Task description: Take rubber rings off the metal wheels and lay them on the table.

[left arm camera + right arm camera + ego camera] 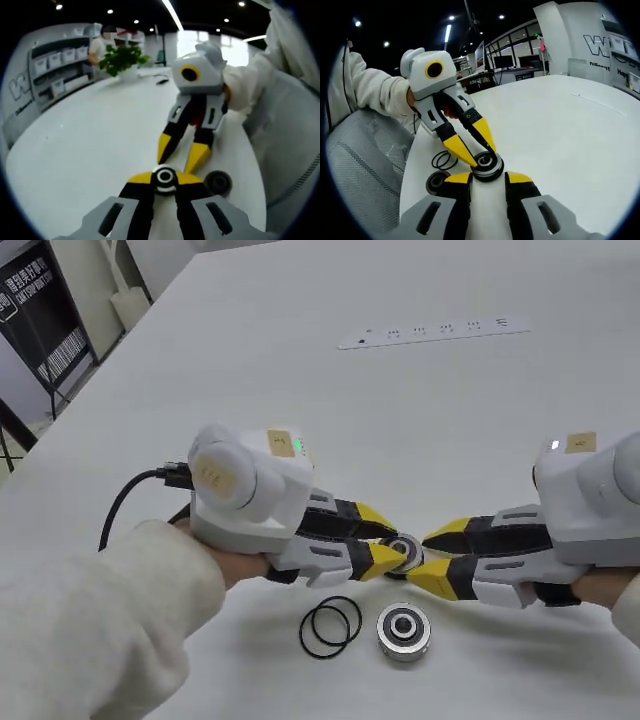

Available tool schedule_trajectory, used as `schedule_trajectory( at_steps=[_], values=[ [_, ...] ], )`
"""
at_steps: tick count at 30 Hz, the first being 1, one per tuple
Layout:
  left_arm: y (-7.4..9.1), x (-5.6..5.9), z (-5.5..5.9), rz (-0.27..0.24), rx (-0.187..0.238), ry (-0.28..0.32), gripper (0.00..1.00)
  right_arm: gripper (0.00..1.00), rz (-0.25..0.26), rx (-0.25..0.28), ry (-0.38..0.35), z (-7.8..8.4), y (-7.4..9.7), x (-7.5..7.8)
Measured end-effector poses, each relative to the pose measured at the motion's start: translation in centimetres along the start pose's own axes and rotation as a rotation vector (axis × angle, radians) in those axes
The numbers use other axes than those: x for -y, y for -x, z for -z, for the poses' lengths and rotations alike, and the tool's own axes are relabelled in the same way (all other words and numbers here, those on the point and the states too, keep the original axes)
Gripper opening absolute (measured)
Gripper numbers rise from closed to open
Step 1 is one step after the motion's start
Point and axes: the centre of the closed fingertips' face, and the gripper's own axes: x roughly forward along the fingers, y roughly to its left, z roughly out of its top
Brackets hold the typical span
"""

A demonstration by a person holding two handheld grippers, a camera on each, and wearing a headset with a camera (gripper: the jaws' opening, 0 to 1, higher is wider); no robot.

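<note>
A small metal wheel [405, 552] with a dark outer rim is held just above the white table. My left gripper [398, 546] is shut on it from the left, seen in the left gripper view as wheel [165, 180] between the yellow tips. My right gripper [419, 557] faces it from the right, open, its tips close on either side of the wheel [486, 166]. Two loose black rubber rings [330, 625] lie overlapping on the table below. A bare metal wheel [404, 628] rests beside them.
The white table [400, 420] stretches away ahead, with a white power strip [435, 332] lying far back. A black cable [125, 502] trails from the left gripper. A mesh chair back [360, 165] stands near the table's edge.
</note>
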Motion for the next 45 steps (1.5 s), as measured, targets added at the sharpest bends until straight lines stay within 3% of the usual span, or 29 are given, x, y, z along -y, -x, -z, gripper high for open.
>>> schedule_trajectory(
  at_steps=[8,18,23,34,45],
  values=[
    [-0.16,0.05,0.18,-0.004,-0.004,-0.015,0.15,0.22,-0.006,-0.002,0.020,0.06,-0.17,-0.02],
    [-0.09,-0.01,0.22,-0.012,0.007,0.013,0.14,0.21,-0.008,-0.005,0.066,0.08,-0.24,-0.08],
    [-0.02,0.06,0.22,-0.016,0.009,0.020,0.14,0.15,-0.010,-0.015,0.080,0.35,-0.04,-0.30],
    [0.06,0.20,0.18,-0.018,0.004,0.023,0.14,0.13,-0.004,-0.030,0.122,0.35,0.03,-0.64],
    [0.05,0.25,0.08,-0.019,0.003,0.019,0.14,0.04,0.028,-0.050,0.164,0.44,0.44,-0.38]
  ],
)
